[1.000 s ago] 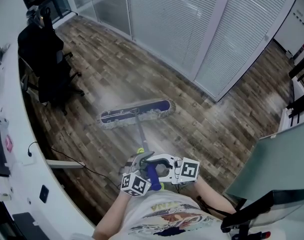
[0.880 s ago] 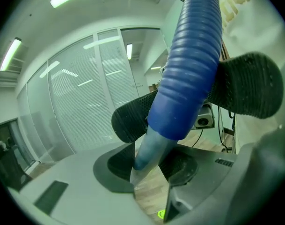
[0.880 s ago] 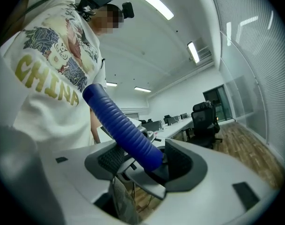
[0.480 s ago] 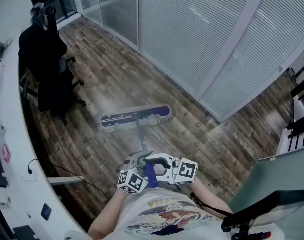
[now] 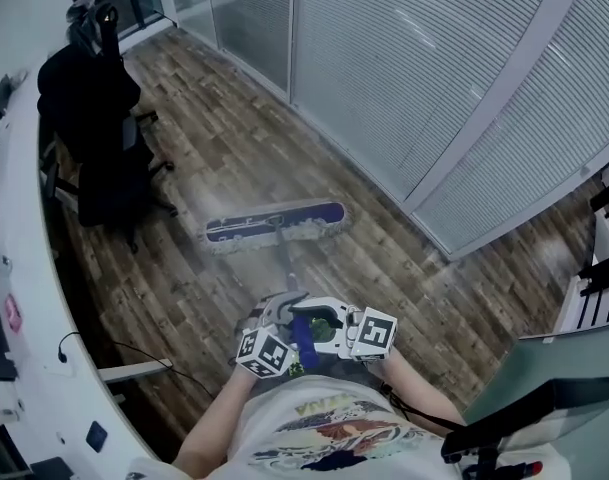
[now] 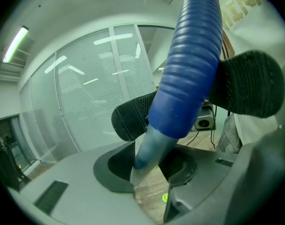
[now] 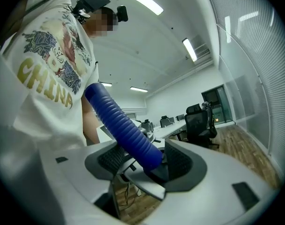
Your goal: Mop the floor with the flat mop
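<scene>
The flat mop's blue head (image 5: 274, 225), fringed in white, lies on the wood floor (image 5: 224, 138) ahead of me. Its thin pole (image 5: 284, 260) runs back to my hands. In the head view my left gripper (image 5: 276, 330) and right gripper (image 5: 329, 330) meet at the ribbed blue grip (image 5: 304, 342) in front of my chest. In the left gripper view the blue grip (image 6: 191, 64) passes between the ridged black pads (image 6: 130, 118), and the jaws are shut on it. The right gripper (image 7: 147, 161) is likewise shut on the blue grip (image 7: 123, 125).
A black office chair (image 5: 99, 138) draped with dark cloth stands left of the mop head. A curved white desk (image 5: 24, 298) runs down the left, with a cable (image 5: 154, 353) on the floor beside it. A glass wall with blinds (image 5: 434, 98) bounds the far side. A pale partition (image 5: 554, 378) stands at right.
The mop and I have travelled across the floor. The glass wall's post has slid right in the head view and the chair sits closer. Both grips on the handle are unchanged.
</scene>
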`<state>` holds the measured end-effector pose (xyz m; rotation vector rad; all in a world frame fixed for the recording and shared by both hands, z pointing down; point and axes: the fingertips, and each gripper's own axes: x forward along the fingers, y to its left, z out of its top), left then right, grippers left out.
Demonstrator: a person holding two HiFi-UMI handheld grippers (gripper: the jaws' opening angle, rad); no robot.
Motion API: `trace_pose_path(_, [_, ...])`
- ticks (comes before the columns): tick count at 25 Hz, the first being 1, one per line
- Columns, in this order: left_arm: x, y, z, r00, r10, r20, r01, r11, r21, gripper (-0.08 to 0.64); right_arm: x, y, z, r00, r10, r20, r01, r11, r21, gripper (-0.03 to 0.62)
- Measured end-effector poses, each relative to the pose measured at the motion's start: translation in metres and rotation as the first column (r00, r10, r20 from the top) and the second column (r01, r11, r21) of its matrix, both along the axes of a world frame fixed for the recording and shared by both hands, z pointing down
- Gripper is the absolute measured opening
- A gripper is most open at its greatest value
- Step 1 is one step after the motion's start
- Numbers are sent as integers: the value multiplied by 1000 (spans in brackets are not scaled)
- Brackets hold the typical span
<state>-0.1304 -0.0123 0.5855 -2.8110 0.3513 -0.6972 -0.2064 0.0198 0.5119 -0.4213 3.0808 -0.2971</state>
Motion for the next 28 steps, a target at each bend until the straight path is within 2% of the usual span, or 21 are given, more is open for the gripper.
trace_pose_path(6, [21,-83,6,1000,-28,10,27,1000,7,110,23,-81,5,999,-28,18,28,1000,6,253])
trace_pose_path(18, [93,-295,16,995,-98,7,98,995,9,114,99,-287,16,997,-82,3,82,997,5,253])
trace_pose_path(23, [93,-318,15,993,-119,12,119,993,8,114,99,-309,15,993,-115,-14,115,993,2,253])
trace_pose_path(28, [77,-286,21,991,-119,53,119,993,10,114,81,-277,26,985,-149,-82,150,989,7,253])
